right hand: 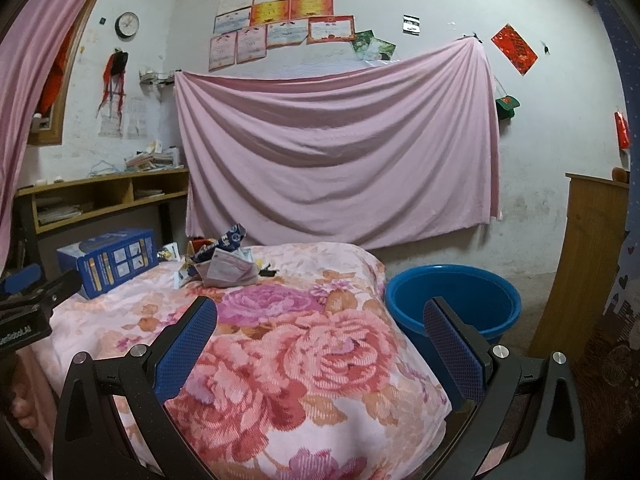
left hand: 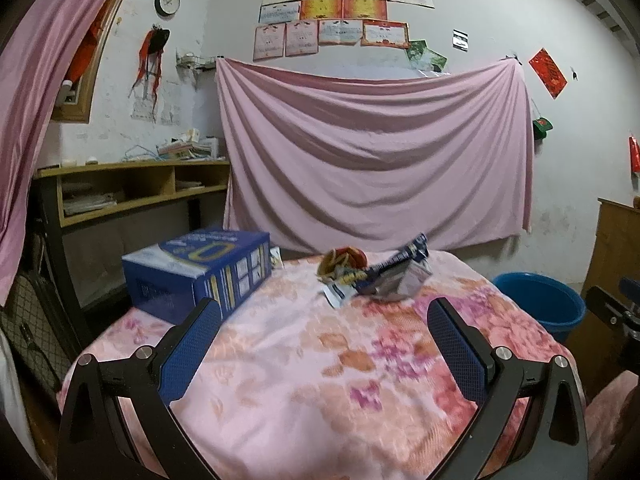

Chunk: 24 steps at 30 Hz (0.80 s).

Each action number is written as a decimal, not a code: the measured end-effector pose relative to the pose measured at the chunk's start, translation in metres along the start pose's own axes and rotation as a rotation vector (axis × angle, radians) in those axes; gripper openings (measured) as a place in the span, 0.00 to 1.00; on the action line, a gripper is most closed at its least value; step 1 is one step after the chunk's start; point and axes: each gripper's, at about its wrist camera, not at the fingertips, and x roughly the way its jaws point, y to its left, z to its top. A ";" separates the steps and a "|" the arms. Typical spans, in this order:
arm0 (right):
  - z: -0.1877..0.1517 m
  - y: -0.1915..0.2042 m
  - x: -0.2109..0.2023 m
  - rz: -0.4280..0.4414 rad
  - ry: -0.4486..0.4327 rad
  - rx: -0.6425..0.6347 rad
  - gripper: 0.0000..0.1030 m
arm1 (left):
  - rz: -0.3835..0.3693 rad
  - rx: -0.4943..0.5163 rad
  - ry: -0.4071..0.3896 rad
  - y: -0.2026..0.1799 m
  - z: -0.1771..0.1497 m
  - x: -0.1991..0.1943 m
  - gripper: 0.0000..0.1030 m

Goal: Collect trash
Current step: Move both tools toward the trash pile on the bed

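Up front in my left wrist view, my left gripper [left hand: 324,322] hovers over a table draped in a pink floral blanket [left hand: 312,380]. Its two blue-padded fingers [left hand: 192,344] stand wide apart with nothing between them. One blue cardboard box [left hand: 196,270] sits at the table's far left; its top carries a large pale letter that may be an O or a D, and the smaller print is too blurred for me to read. The trash pile [left hand: 372,274] lies at the far middle of the table, well ahead of my fingertips: crumpled wrappers, one red and yellow, one dark blue, one silvery, their lettering unreadable. One blue plastic tub [left hand: 540,300] stands on the floor just beyond the table's right edge. Part of my right gripper's black body shows at the right edge.

Next, in my right wrist view, my right gripper [right hand: 320,320] is held level over the table's near right corner, jaws spread wide and holding nothing. The trash pile [right hand: 224,264] lies far ahead to the left, with the box [right hand: 108,260] left of it. The tub [right hand: 452,300] sits beside the table, just ahead of my right finger. My left gripper's black body enters from the left, bearing white lettering I cannot make out.
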 end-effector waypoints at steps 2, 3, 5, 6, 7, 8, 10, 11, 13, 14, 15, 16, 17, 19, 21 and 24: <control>0.005 -0.003 0.005 0.002 -0.008 0.002 1.00 | 0.004 -0.008 -0.006 0.006 0.006 0.006 0.98; 0.007 -0.003 0.006 0.003 -0.013 0.004 1.00 | 0.005 -0.011 -0.009 0.008 0.008 0.008 0.98; 0.012 -0.006 0.010 0.004 -0.025 0.010 1.00 | 0.008 -0.008 -0.018 0.011 0.014 0.015 0.98; 0.015 -0.005 0.013 0.006 -0.029 0.013 1.00 | 0.010 -0.006 -0.021 0.013 0.015 0.016 0.98; 0.018 -0.006 0.015 0.009 -0.035 0.018 1.00 | 0.013 -0.004 -0.028 0.014 0.018 0.020 0.98; 0.021 -0.007 0.018 0.012 -0.040 0.022 1.00 | 0.014 -0.004 -0.032 0.015 0.020 0.023 0.98; 0.026 -0.008 0.024 0.020 -0.053 0.028 1.00 | 0.017 -0.006 -0.043 0.018 0.025 0.030 0.98; 0.029 -0.009 0.027 0.023 -0.059 0.028 1.00 | 0.020 -0.007 -0.050 0.019 0.027 0.033 0.98; 0.036 -0.007 0.035 0.031 -0.071 0.024 1.00 | 0.025 -0.009 -0.063 0.022 0.033 0.041 0.98; 0.040 -0.006 0.040 0.037 -0.078 0.022 1.00 | 0.027 -0.011 -0.070 0.025 0.036 0.045 0.98; 0.044 -0.006 0.043 0.042 -0.087 0.020 1.00 | 0.029 -0.012 -0.077 0.025 0.038 0.048 0.98; 0.047 -0.005 0.047 0.048 -0.097 0.018 1.00 | 0.029 -0.015 -0.086 0.027 0.042 0.053 0.98; 0.050 -0.004 0.050 0.053 -0.106 0.014 1.00 | 0.028 -0.015 -0.089 0.028 0.044 0.056 0.98; 0.058 -0.001 0.059 0.062 -0.134 -0.001 1.00 | 0.025 -0.011 -0.097 0.029 0.050 0.064 0.98; 0.065 0.001 0.068 0.069 -0.153 -0.015 1.00 | 0.021 -0.002 -0.103 0.029 0.053 0.071 0.98; 0.072 0.004 0.085 0.104 -0.172 -0.025 1.00 | 0.002 0.019 -0.087 0.029 0.056 0.086 0.98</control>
